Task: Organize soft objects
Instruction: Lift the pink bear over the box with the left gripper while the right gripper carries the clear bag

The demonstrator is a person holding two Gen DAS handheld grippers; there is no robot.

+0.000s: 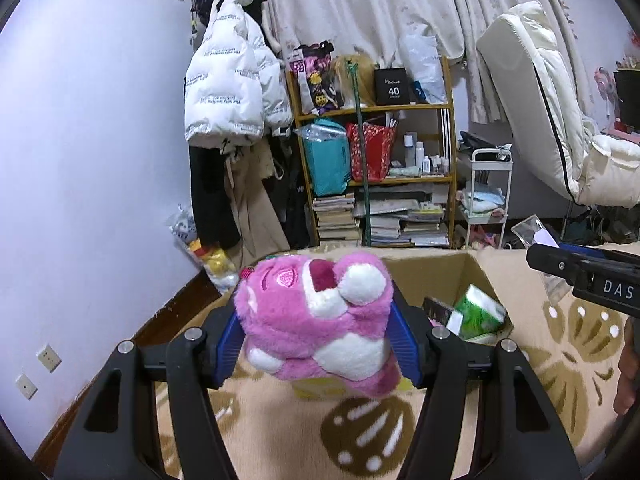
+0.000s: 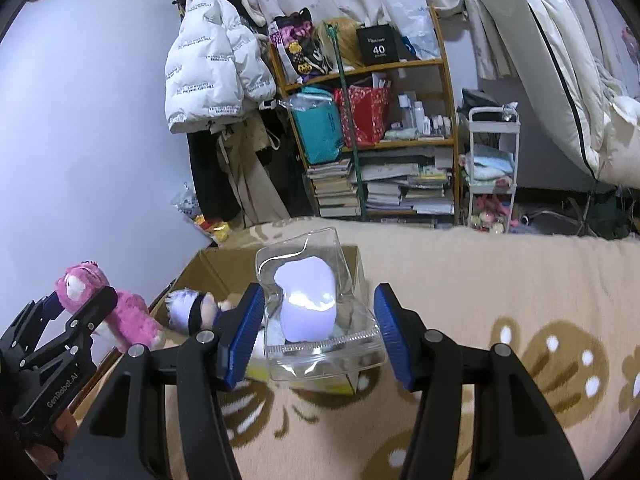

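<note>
Left wrist view: left gripper (image 1: 316,334) clamps the pink plush bear (image 1: 320,320) above the blanket (image 1: 520,360), before the cardboard box (image 1: 420,272). Right gripper (image 2: 316,334) grips a clear pouch (image 2: 316,316). Advice: carry each over the box opening before letting go. Box holds a green packet (image 1: 480,312) and a doll (image 2: 192,308).

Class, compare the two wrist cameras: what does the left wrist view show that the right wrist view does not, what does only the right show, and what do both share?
Only the left wrist view: a green packet inside the cardboard box.

Only the right wrist view: a small doll with pale hair lying in the box, and the right gripper closed on a clear plastic pouch.

Both: the pink plush bear held by the left gripper, the box, the patterned blanket, the bookshelf and the white jacket.
</note>
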